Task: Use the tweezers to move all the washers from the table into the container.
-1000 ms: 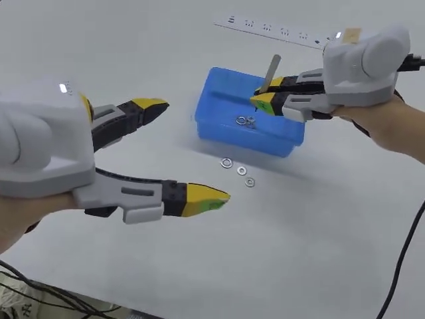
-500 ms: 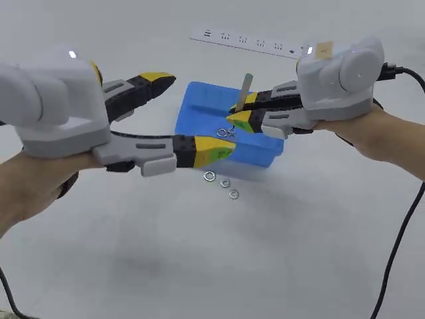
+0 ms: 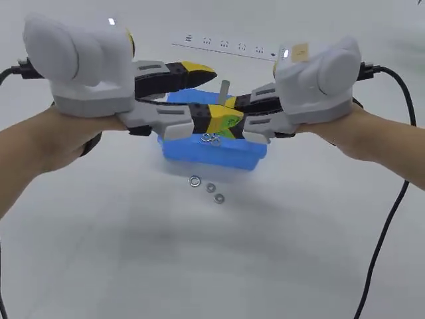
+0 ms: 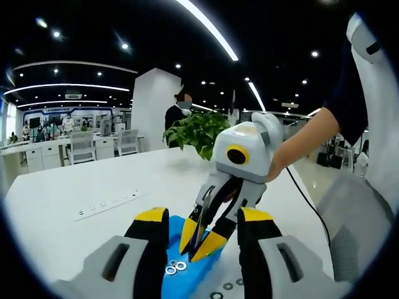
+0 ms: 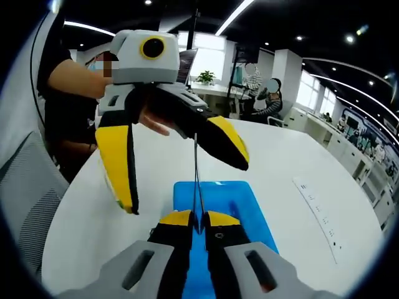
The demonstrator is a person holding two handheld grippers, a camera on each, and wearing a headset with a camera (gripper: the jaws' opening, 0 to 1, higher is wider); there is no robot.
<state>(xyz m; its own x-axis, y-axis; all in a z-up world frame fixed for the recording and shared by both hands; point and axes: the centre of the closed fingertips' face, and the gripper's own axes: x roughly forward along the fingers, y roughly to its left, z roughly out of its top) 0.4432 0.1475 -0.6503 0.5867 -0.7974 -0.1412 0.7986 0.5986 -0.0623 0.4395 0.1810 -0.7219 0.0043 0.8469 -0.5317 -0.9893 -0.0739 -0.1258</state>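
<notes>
Table (image 3: 133,266), blue container (image 3: 219,154) mid-scene. Left gripper (image 4: 204,217) jaws wide apart above container. Right gripper (image 5: 199,219) clamped on tweezers (image 5: 195,180), tip to tip with left. Two washers (image 3: 211,138) inside container; three more on table just near of it.

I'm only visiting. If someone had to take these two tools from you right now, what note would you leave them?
Left gripper: open, empty, above the blue container.
Right gripper: shut on the tweezers, also above it.
Done: some washers lie in the container.
Left to do: three washers lie on the table beside its near wall.
</notes>
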